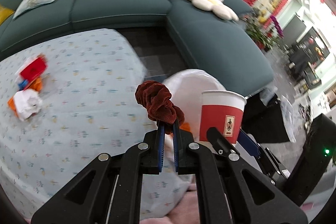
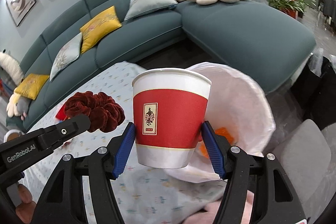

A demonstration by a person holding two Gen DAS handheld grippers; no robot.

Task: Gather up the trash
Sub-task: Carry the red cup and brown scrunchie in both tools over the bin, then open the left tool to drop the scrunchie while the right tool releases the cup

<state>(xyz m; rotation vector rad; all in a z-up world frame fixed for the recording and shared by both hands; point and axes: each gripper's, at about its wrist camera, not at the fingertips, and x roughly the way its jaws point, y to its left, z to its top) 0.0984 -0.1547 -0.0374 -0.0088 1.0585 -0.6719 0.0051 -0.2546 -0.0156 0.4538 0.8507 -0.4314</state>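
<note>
My left gripper (image 1: 168,126) is shut on a dark red velvet scrunchie (image 1: 159,101), held above the table's right end beside the bin. It also shows in the right wrist view, the scrunchie (image 2: 94,111) at the left. My right gripper (image 2: 168,129) is shut on an upright red and white paper cup (image 2: 170,123), held near the rim of a white-lined trash bin (image 2: 247,98). The cup (image 1: 220,117) and the bin (image 1: 189,85) show in the left wrist view too. Orange scraps (image 2: 224,134) lie inside the bin. A pile of red, orange and white trash (image 1: 29,85) lies on the table at the left.
The table has a pale blue patterned cloth (image 1: 88,81). A teal corner sofa (image 2: 241,35) with yellow and grey cushions and flower pillows stands behind. A grey chair (image 2: 304,150) is to the right of the bin. Black equipment (image 1: 310,156) stands at the right.
</note>
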